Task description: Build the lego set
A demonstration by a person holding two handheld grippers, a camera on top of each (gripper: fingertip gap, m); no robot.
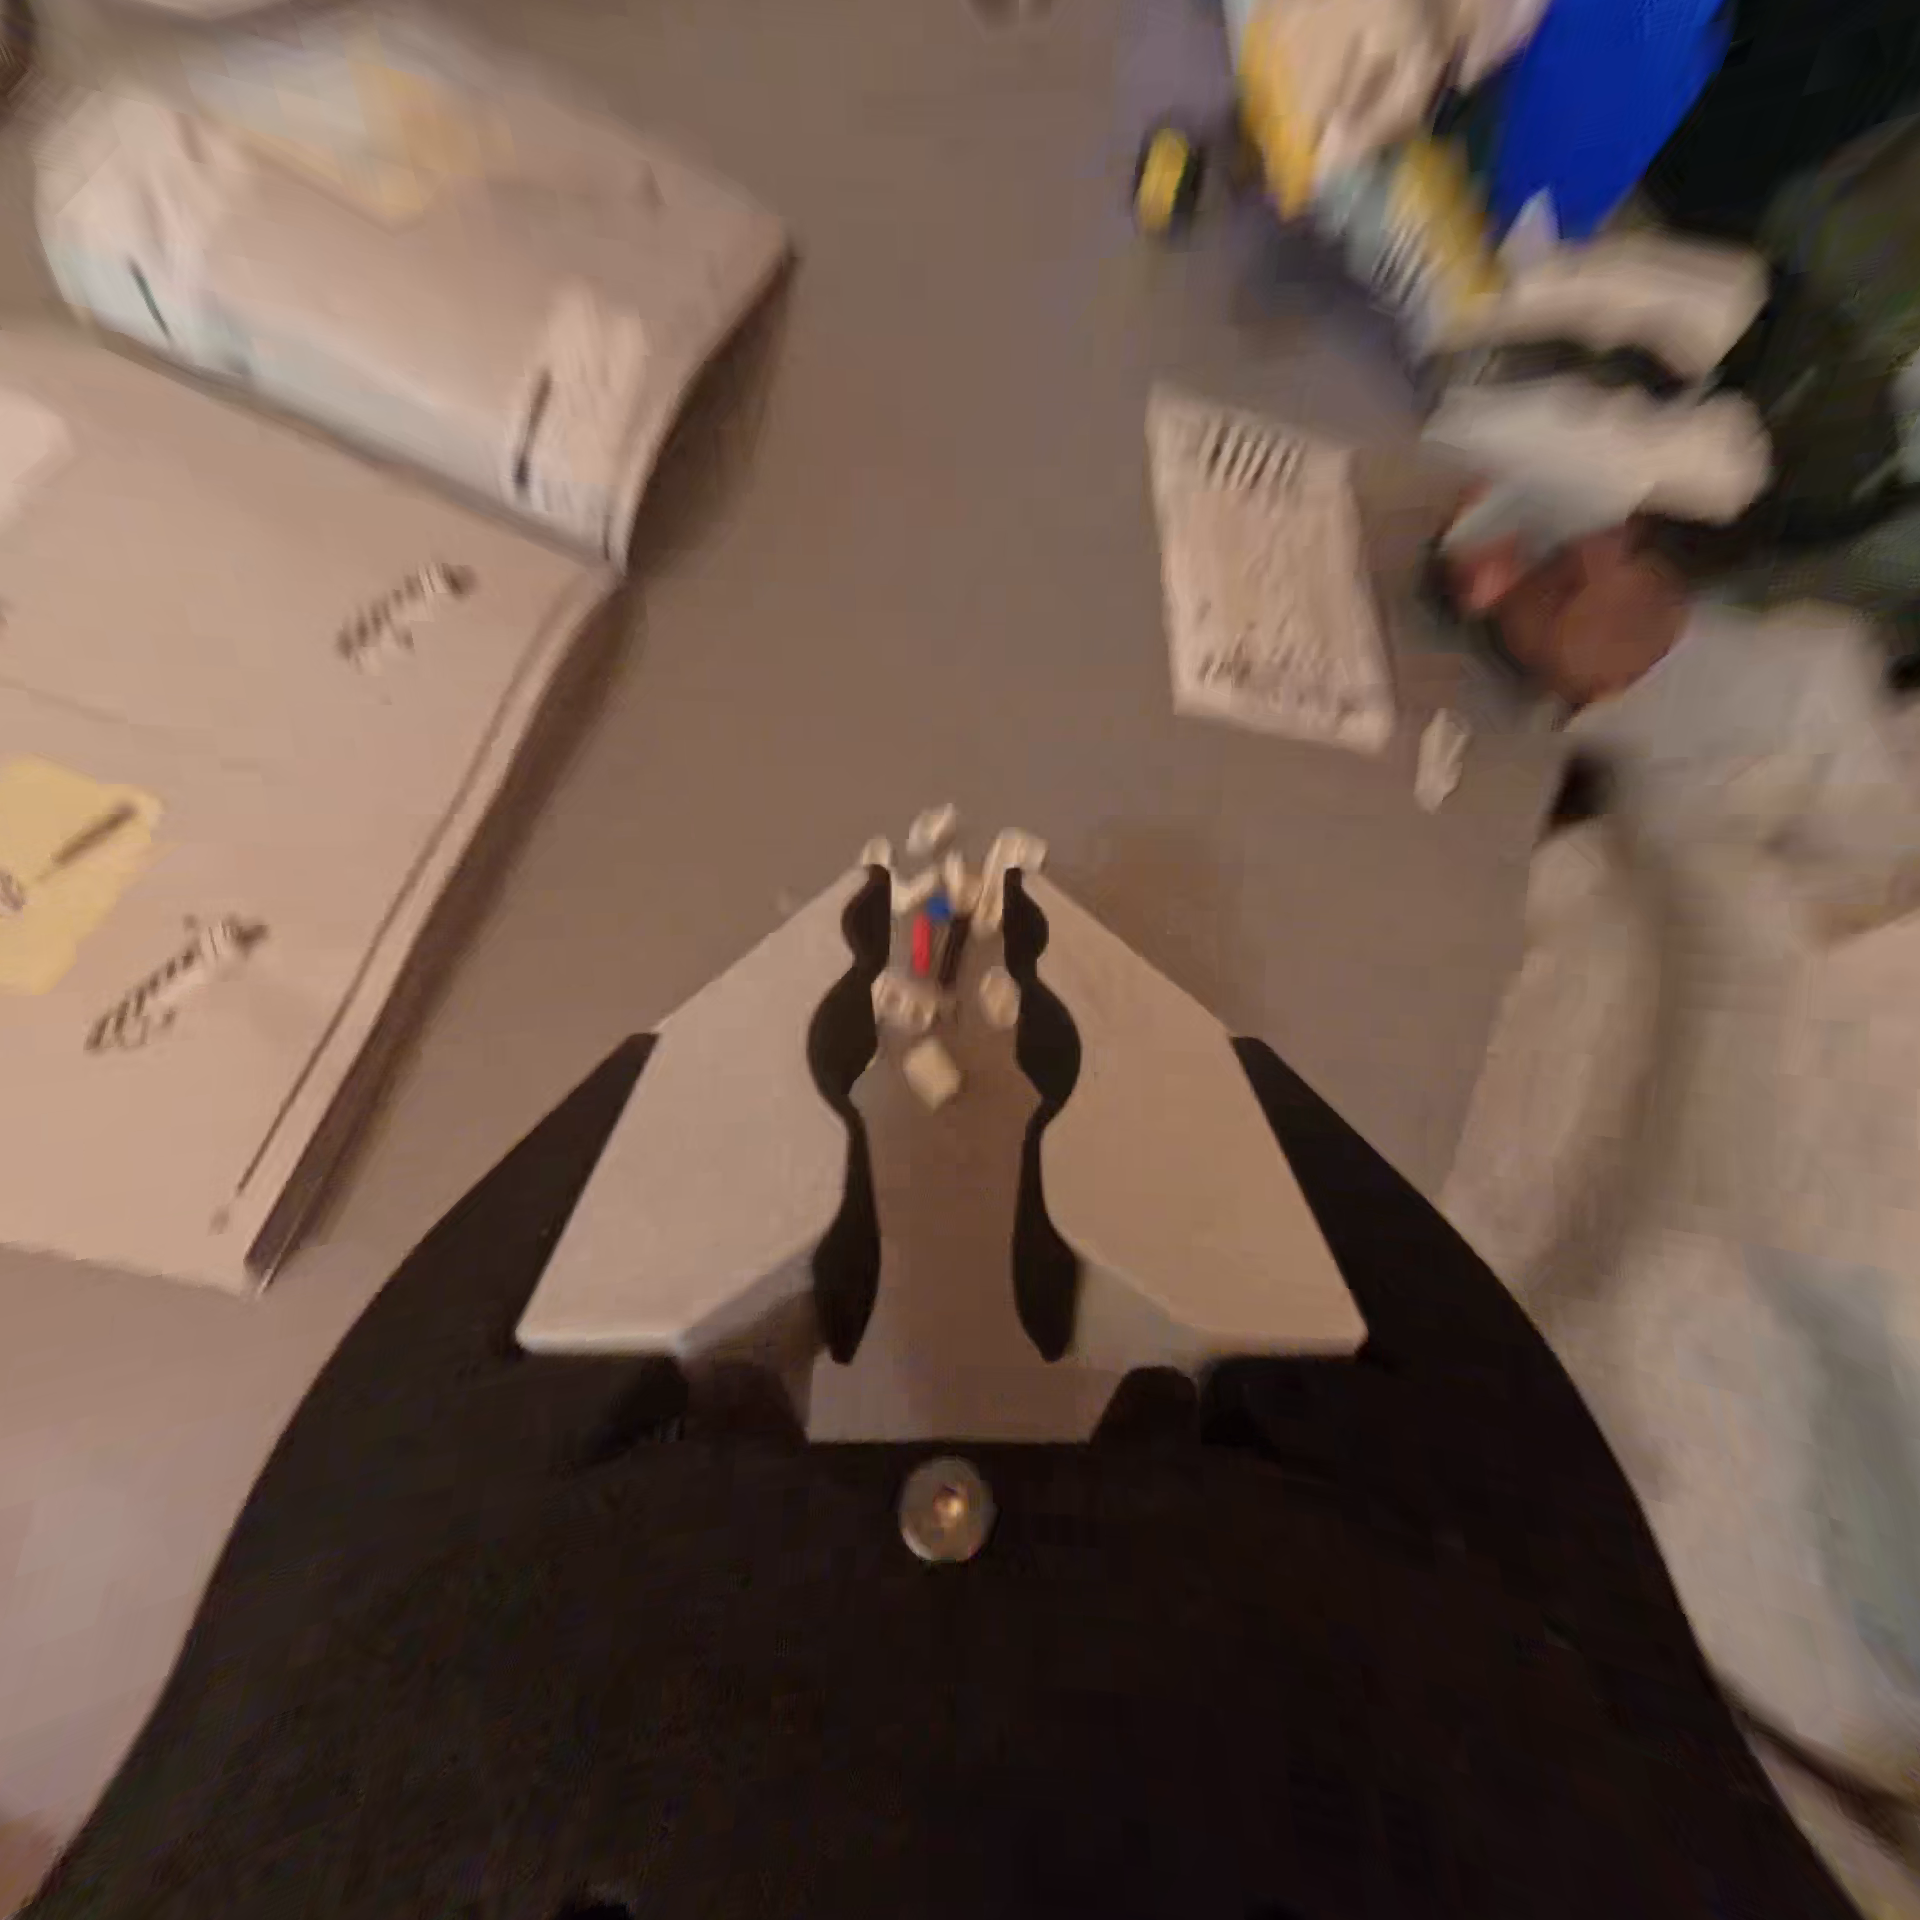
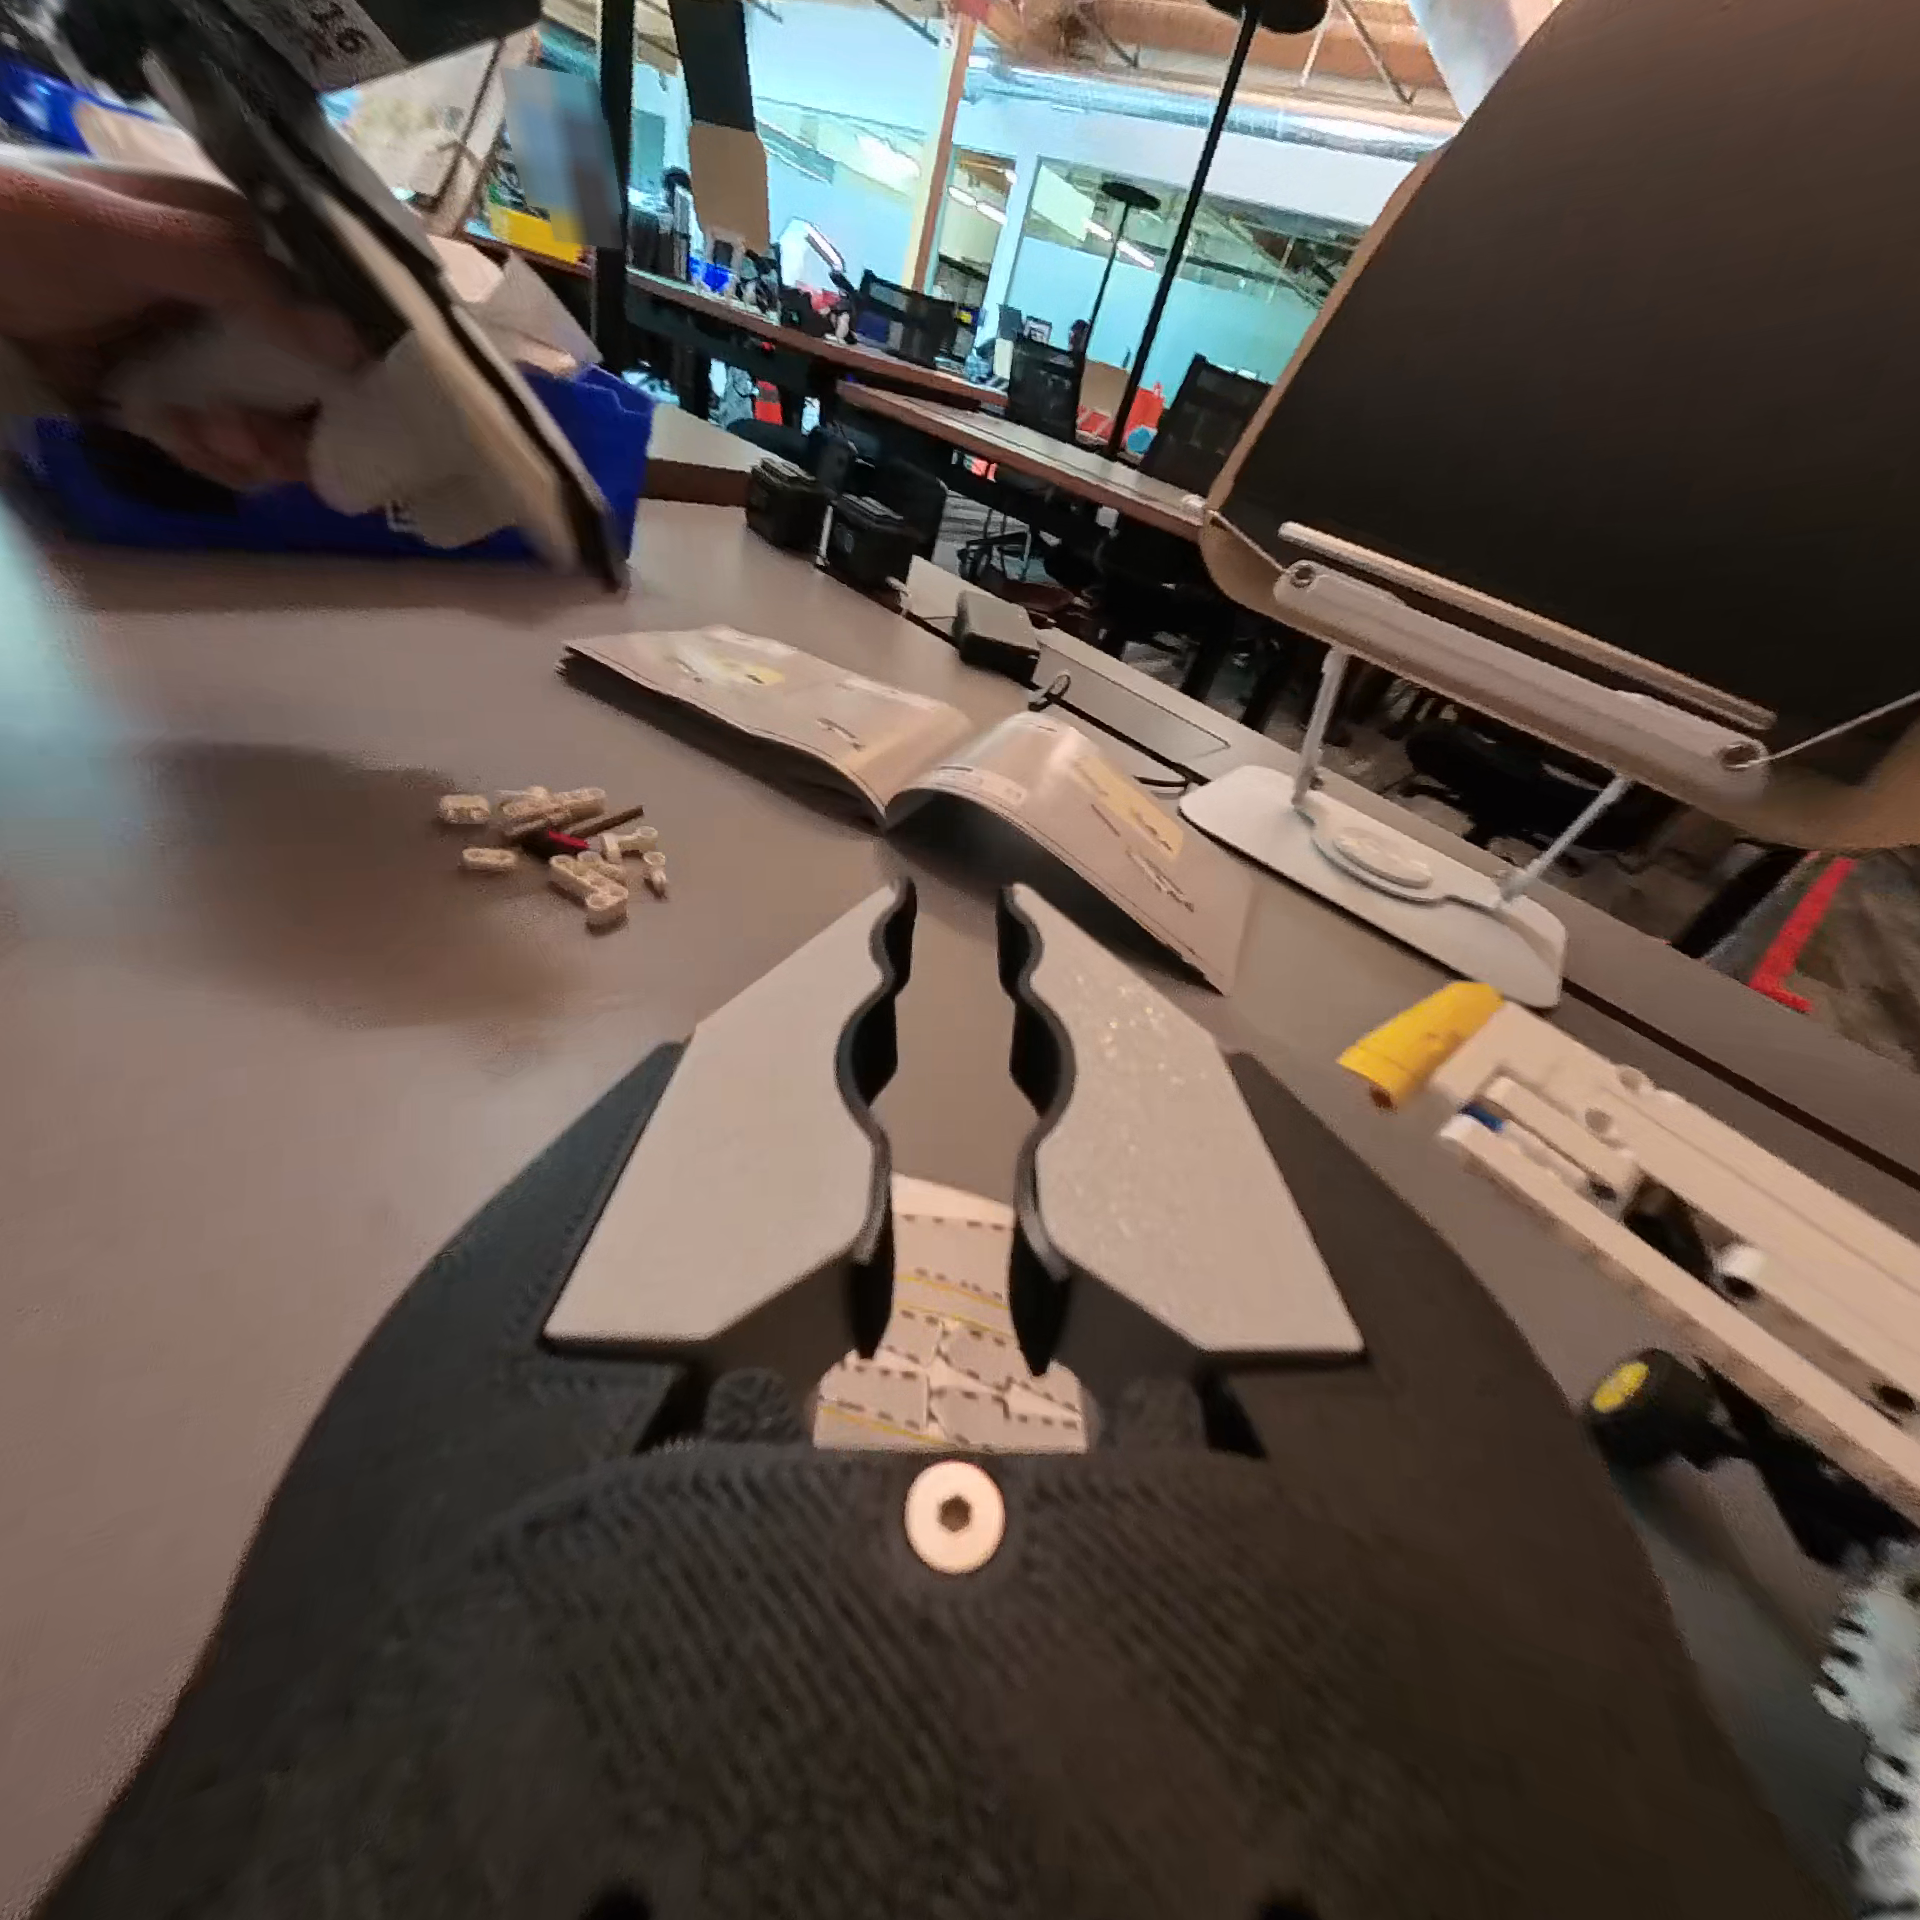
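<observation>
A small pile of loose white Lego pieces (image 1: 935,966) with a red and a blue bit lies on the grey table (image 1: 935,416). My left gripper (image 1: 945,883) is open and empty, and hovers above the pile, which shows between its fingertips. In the right wrist view the pile (image 2: 561,847) lies left of centre, with the left gripper (image 2: 592,545) high above it in a gloved hand. My right gripper (image 2: 956,904) is open and empty, low over a sticker sheet (image 2: 951,1340). The part-built white model (image 2: 1621,1195) with a yellow tip and a yellow-hubbed wheel lies to its right.
An open instruction booklet (image 2: 883,717) lies beyond the pile and shows at the left of the left wrist view (image 1: 260,831). A blue bin (image 2: 343,520) stands at the back left. A white lamp base (image 2: 1382,862) and a dark shade are at the right. Tip to tip, the grippers are about 20 cm apart.
</observation>
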